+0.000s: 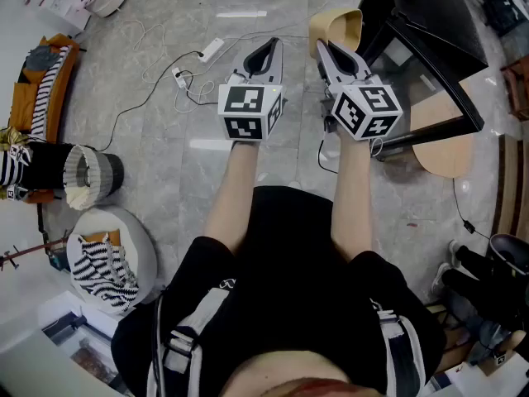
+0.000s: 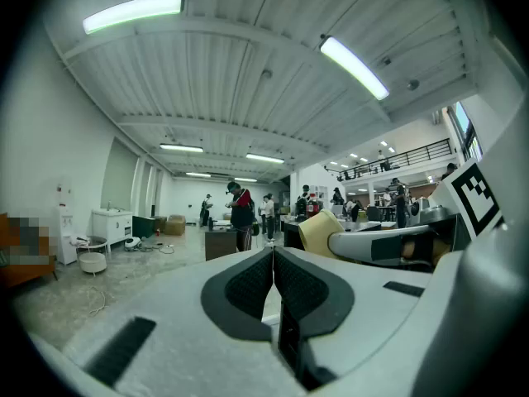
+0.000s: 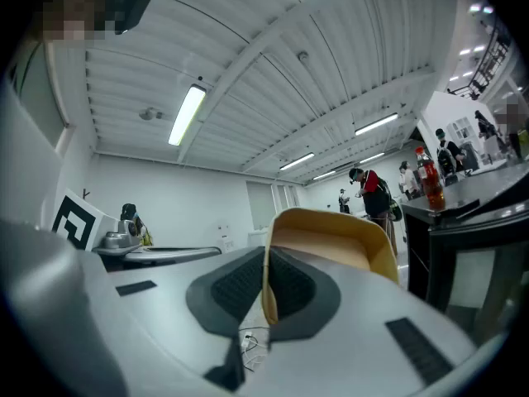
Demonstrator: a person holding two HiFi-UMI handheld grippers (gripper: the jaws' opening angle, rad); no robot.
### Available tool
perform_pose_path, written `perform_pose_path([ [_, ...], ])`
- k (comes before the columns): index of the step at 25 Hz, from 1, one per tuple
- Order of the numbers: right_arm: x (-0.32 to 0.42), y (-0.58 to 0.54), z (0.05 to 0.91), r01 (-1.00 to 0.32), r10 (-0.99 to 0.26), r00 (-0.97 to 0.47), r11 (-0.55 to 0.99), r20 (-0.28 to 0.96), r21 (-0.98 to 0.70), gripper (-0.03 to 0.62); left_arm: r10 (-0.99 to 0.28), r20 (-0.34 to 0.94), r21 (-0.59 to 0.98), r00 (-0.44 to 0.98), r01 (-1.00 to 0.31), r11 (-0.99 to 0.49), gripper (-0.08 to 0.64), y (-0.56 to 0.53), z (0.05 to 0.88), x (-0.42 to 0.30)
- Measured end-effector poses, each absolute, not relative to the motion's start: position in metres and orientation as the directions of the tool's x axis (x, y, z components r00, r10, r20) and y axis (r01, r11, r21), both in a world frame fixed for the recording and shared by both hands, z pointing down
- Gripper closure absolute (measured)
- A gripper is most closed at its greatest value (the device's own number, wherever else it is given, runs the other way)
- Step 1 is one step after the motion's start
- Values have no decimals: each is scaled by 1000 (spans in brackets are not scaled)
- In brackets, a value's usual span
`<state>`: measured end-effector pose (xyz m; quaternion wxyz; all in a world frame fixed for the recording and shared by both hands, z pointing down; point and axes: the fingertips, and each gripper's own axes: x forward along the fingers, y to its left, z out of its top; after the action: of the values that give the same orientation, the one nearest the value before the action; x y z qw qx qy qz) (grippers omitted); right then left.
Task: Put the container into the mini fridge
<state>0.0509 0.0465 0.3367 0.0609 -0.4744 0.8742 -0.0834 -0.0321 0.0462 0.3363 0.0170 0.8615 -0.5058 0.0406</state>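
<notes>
Right gripper [image 1: 326, 46] [image 3: 266, 265] clenched on the thin wall of a tan, smooth, rounded container [image 1: 340, 25] [image 3: 332, 240], held over grey marbled floor [image 1: 165, 48], beside black mini fridge [image 1: 426, 19], left gripper [image 1: 266, 53] [image 2: 273, 260] jaws pressed together, empty.

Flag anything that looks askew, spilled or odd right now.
Nothing is spilled or broken. The container hangs tilted, pinched only by one wall in the right gripper. A power strip and loose cables trail across the floor ahead. The left gripper is shut, empty.
</notes>
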Motion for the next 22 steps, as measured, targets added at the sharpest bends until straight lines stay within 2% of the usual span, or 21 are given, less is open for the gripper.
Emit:
perform_pose_path([
  [4,59,47,337,-821,-840,-543,536,-23,-195,575,-868,81,29,490,-871,-490,550,47,337,-25],
  [13,70,40,329,-825,-840,-542,539,-35,-166,574,-866,64,7,496,-868,-497,549,41,324,-12],
  [22,54,9,341,-813,-833,-553,547,-30,-198,574,-877,101,8,470,-882,-472,551,16,335,-34],
])
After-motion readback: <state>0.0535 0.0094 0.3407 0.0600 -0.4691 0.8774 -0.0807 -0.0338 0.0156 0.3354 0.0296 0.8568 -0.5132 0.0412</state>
